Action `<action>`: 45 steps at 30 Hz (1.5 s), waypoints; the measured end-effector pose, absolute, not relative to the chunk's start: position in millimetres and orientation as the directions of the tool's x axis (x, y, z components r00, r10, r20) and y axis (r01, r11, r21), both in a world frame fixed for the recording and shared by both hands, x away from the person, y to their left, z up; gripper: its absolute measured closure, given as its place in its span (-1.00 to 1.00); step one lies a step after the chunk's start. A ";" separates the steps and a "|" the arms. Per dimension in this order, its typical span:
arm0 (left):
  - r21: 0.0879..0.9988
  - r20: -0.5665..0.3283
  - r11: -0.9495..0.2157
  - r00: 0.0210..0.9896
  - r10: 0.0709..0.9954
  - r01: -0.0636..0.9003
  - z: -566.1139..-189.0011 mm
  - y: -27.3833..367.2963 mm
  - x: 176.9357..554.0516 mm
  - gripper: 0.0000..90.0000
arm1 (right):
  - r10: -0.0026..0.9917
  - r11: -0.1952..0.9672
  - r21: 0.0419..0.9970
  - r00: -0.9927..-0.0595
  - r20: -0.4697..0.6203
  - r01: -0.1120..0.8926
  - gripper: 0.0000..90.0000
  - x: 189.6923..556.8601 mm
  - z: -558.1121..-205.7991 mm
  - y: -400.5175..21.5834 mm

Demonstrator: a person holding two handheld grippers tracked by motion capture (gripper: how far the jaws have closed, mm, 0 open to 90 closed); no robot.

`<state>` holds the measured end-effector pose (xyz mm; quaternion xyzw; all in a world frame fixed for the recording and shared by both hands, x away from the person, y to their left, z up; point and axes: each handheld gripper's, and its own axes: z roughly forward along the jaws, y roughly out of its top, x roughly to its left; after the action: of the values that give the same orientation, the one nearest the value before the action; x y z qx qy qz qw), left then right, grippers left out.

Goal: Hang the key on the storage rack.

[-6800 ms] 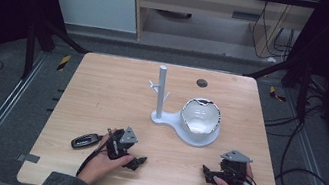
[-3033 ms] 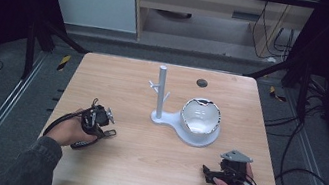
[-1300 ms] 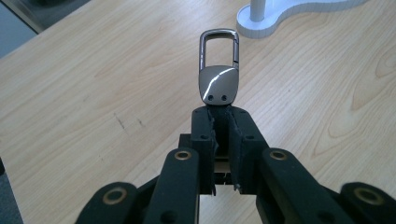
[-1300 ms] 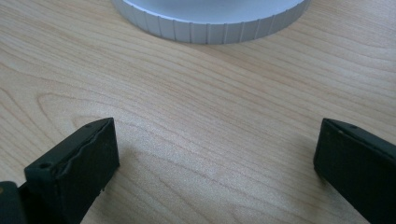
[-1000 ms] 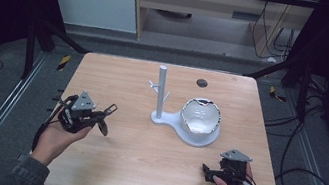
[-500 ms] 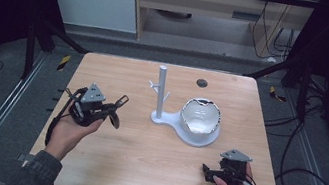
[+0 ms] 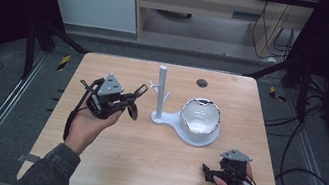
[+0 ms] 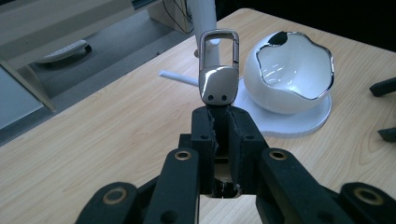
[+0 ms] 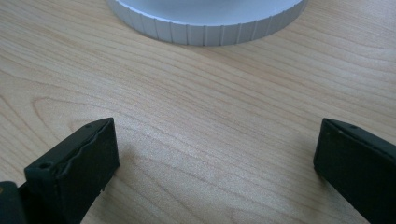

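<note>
My left gripper (image 7: 126,100) is held above the left part of the table and is shut on a keychain. Its silver metal clasp (image 8: 218,70) sticks out past the closed jaws and points at the white stand's post (image 7: 160,92), a short way to the right. In the high view a dark part of the keychain (image 7: 131,112) hangs below the jaws. The stand has small side pegs (image 8: 180,78) and a white bowl (image 7: 201,118) with a wavy rim on its base (image 9: 205,28). My right gripper (image 7: 207,173) rests open on the table near the front right, with bare wood between its fingers (image 9: 79,168).
The wooden table (image 7: 139,169) has a small dark round cap (image 7: 201,83) near its far edge. Metal rails and cables run along the floor on both sides. Bare wood lies between the two hands.
The left hand has risen and moved right, from the table's left edge towards the stand, carrying the keychain. The right hand has stayed put.
</note>
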<state>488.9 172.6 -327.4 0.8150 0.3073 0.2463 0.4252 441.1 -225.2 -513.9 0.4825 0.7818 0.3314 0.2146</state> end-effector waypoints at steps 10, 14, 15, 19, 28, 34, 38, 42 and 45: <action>0.859 0.148 -0.438 0.692 0.707 0.264 -322.3 162.4 489.3 0.80 | 0.898 0.307 0.724 -0.439 -0.006 0.617 -0.99 440.8 -513.5 -224.8; 0.859 0.141 -0.435 0.690 0.710 0.272 -322.7 158.9 494.0 0.80 | 0.898 0.307 0.724 -0.439 -0.006 0.618 -0.99 440.7 -513.4 -224.8; 0.859 0.140 -0.434 0.690 0.710 0.272 -323.3 158.2 495.1 0.80 | 0.899 0.302 0.723 -0.438 0.000 0.622 -0.99 440.5 -513.1 -224.6; 0.851 0.139 -0.441 0.690 0.711 0.284 -326.8 155.3 499.2 0.80 | 0.897 0.315 0.725 -0.442 -0.016 0.612 -0.99 441.1 -513.9 -225.2; 0.846 0.134 -0.438 0.672 0.728 0.306 -333.8 152.9 510.6 0.80 | 0.899 0.306 0.724 -0.439 -0.005 0.618 -0.99 440.7 -513.4 -224.7; 0.842 0.131 -0.439 0.671 0.729 0.313 -338.4 147.8 516.8 0.80 | 0.898 0.306 0.724 -0.439 -0.005 0.618 -0.99 440.7 -513.4 -224.8; 0.835 0.132 -0.446 0.669 0.732 0.323 -341.9 147.0 520.2 0.80 | 0.898 0.306 0.724 -0.439 -0.004 0.619 -0.99 440.7 -513.3 -224.8; 0.831 0.132 -0.450 0.669 0.732 0.328 -345.3 145.8 521.5 0.80 | 0.898 0.306 0.724 -0.439 -0.005 0.619 -0.99 440.7 -513.3 -224.8; 0.828 0.130 -0.451 0.670 0.731 0.332 -347.2 144.1 523.5 0.80 | 0.898 0.306 0.724 -0.439 -0.005 0.618 -0.99 440.7 -513.4 -224.8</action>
<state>523.5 144.1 -347.2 0.8164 0.3255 0.2430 0.4105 440.7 -224.8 -513.4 0.4859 0.7803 0.3328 0.2104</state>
